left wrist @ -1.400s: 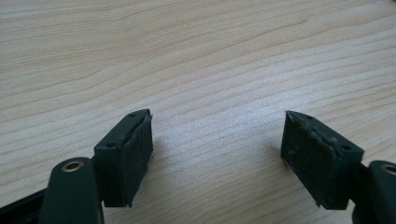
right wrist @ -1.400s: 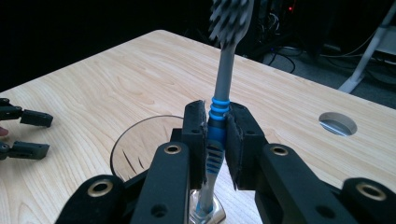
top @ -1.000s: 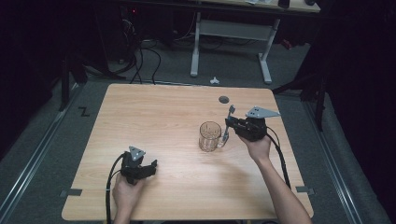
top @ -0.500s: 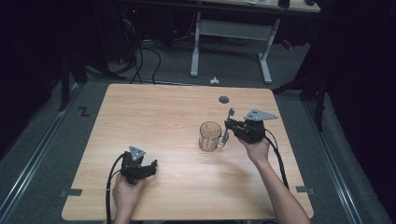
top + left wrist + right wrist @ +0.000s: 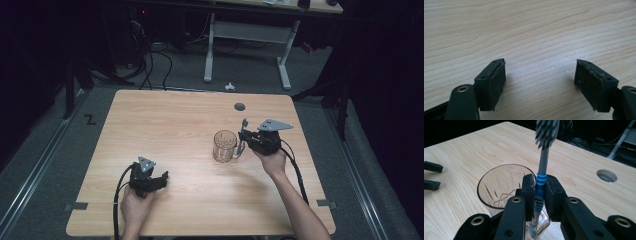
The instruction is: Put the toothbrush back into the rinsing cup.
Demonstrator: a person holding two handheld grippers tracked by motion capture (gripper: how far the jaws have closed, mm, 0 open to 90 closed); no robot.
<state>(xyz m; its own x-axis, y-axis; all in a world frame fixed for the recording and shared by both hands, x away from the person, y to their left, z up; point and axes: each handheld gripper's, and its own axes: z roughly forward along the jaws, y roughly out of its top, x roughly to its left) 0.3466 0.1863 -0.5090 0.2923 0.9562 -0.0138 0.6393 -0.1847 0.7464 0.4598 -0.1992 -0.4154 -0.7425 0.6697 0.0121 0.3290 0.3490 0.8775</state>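
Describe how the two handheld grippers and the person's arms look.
Both the left claw and the right claw are black, each with a grey three-cornered plate on top and a black cable trailing back along the forearm. The jaws carry flat dark pads and brass-coloured rivets. The forearms are bare, no sleeves in sight.

toothbrush head: cut off by the top edge in the right gripper view
toothbrush handle end: hidden behind the jaws
glass mug base: hidden by the right gripper
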